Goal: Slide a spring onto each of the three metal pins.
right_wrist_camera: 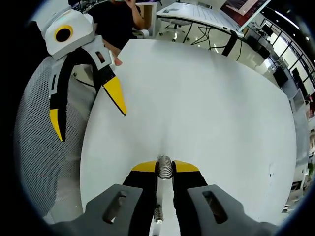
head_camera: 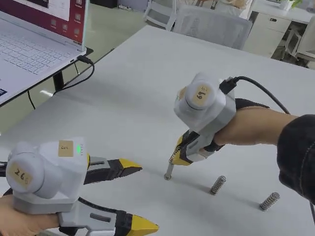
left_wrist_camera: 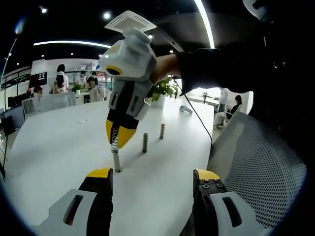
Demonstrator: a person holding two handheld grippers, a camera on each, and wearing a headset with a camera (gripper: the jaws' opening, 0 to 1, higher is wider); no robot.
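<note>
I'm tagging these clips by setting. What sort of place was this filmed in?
Probably an open-plan office or lab: an open laptop beside a large white table, mesh office chairs, and other people in the background.

White table (head_camera: pixel 138 93), 3 pins (head_camera: pixel 169 173), 2 w/ springs (head_camera: pixel 217 185)

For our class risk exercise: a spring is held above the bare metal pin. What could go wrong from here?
The small coiled metal spring, pinched in the right gripper, might pop free. A misaligned descent could tip the thin metal pin; the open left gripper isn't steadying it.
</note>
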